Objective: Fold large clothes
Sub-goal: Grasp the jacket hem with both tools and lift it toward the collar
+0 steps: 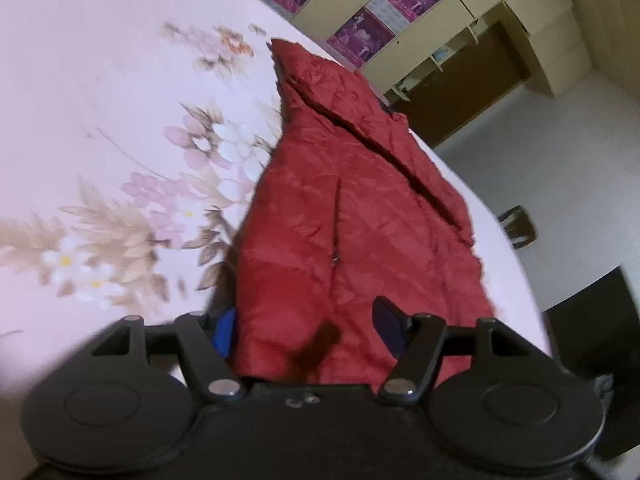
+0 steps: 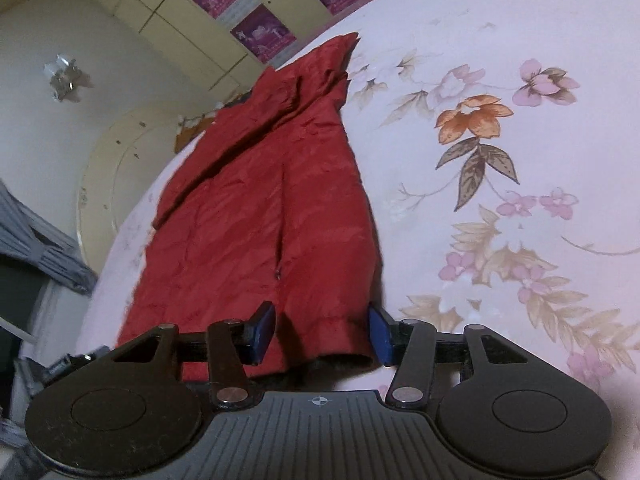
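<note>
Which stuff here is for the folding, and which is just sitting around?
For the folding:
red jacket
left gripper
right gripper
flowered bedsheet, which the jacket lies on

Just around:
purple posters
cupboards
dark chair

The left gripper points forward and downward, its 2 blue-padded fingers partly apart with red fabric between them. The right gripper points likewise, fingers part-spread around a fabric edge.
</note>
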`<state>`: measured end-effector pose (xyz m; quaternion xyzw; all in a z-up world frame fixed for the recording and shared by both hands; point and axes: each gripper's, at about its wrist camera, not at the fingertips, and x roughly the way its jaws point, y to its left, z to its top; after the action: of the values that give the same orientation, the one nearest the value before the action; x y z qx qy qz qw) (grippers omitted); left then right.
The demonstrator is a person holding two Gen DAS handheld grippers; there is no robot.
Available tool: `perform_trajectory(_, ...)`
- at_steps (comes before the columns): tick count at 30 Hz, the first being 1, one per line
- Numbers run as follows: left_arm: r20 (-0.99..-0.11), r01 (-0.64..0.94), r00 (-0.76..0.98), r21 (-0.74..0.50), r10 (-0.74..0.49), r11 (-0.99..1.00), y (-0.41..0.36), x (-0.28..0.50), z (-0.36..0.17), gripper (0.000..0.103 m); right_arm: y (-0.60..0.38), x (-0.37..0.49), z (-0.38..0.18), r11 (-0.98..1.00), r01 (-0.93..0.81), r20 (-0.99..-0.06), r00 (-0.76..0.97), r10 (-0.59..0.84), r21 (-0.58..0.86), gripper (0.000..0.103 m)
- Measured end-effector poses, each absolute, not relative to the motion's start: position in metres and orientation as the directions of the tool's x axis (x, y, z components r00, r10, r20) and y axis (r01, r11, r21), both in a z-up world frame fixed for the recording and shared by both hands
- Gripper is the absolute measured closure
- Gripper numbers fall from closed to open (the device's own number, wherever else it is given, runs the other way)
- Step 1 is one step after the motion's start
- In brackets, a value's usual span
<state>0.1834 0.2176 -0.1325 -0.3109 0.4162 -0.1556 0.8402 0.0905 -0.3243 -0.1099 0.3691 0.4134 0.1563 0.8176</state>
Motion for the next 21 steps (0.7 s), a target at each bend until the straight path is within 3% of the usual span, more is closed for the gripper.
perform_trajectory(3, -0.603, 0.003, 0.593, -0.661, -0.534, 0.75, 0.212, 0.193, -0.136, 0.037, -0.336, 0.101, -0.127, 0.558, 0.096, -0.489, 0.618, 0.616, 0.824, 0.056)
perform_trajectory(5, -0.624, 0.007, 0.587, -0.634, -0.516, 0.773, 0.206, 0.198, -0.136, 0.047, -0.34, 0.109, -0.136, 0.521, 0.124, -0.48, 0.606, 0.634, 0.845, 0.078)
perform_trajectory(6, -0.636, 0.011, 0.585, -0.614, -0.503, 0.789, 0.204, 0.2, -0.136, 0.055, -0.342, 0.111, -0.138, 0.514, 0.124, -0.476, 0.602, 0.641, 0.849, 0.08)
perform_trajectory(9, -0.68, 0.033, 0.583, -0.527, -0.444, 0.849, 0.198, 0.199, -0.132, 0.093, -0.344, 0.113, -0.14, 0.507, 0.111, -0.465, 0.598, 0.653, 0.855, 0.091)
perform_trajectory(10, -0.661, 0.039, 0.594, -0.546, -0.458, 0.837, 0.197, 0.196, -0.13, 0.096, -0.344, 0.111, -0.139, 0.509, 0.101, -0.46, 0.601, 0.654, 0.855, 0.095)
perform_trajectory(14, -0.591, 0.036, 0.669, -0.58, -0.451, 0.814, 0.202, 0.179, -0.117, 0.097, -0.346, 0.099, -0.118, 0.491, 0.013, -0.382, 0.647, 0.66, 0.871, 0.098)
perform_trajectory(21, -0.517, -0.021, 0.755, -0.634, -0.403, 0.773, 0.207, 0.187, -0.095, 0.097, -0.349, 0.108, -0.078, 0.527, -0.074, -0.344, 0.678, 0.649, 0.847, 0.098)
